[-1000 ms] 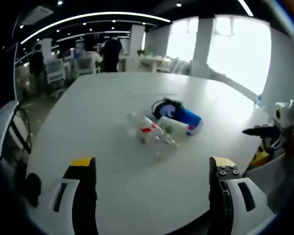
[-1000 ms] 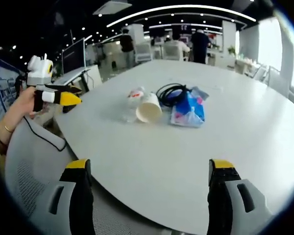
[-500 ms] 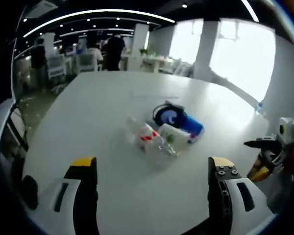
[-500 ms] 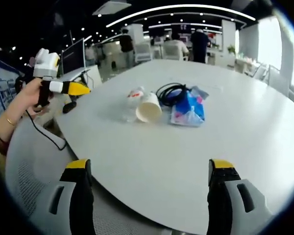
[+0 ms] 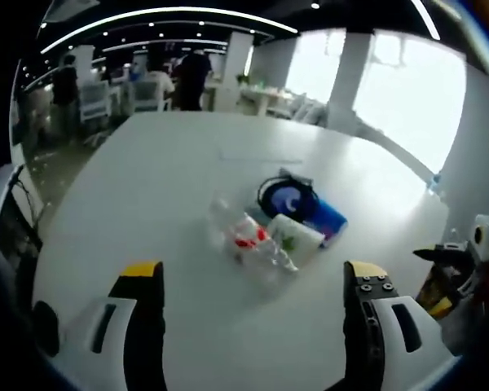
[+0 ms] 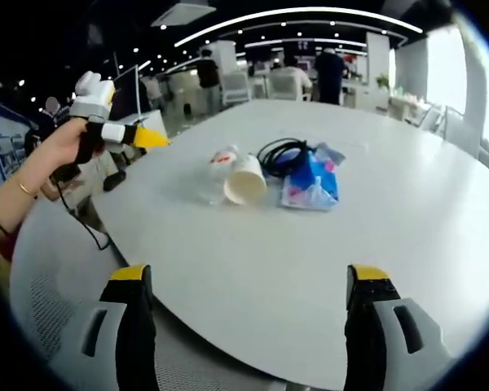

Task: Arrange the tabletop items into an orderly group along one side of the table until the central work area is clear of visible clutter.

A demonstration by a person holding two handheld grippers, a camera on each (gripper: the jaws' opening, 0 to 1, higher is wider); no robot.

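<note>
A small heap lies mid-table: a clear plastic bottle [image 5: 239,237] with a red label, a white paper cup [image 5: 294,239] on its side, a coiled black cable [image 5: 283,194] and a blue packet [image 5: 328,219]. My left gripper [image 5: 253,271] is open and empty, short of the heap above the near table edge. In the right gripper view the bottle [image 6: 215,174], cup [image 6: 246,179], cable [image 6: 282,154] and packet [image 6: 313,184] sit ahead of my open, empty right gripper [image 6: 248,274]. A hand holds the left gripper [image 6: 149,138] at the table's left edge. The right gripper [image 5: 450,259] shows at the far right.
The white table [image 6: 407,212] is broad and rounded, bare around the heap. A grey mesh chair [image 6: 53,269] stands by its near edge, another chair [image 5: 6,232] at the left. People, desks and chairs fill the room beyond the far side.
The hand has carried the left gripper up and in toward the table, so the heap sits a little lower and nearer in its view. The right gripper view has stayed still.
</note>
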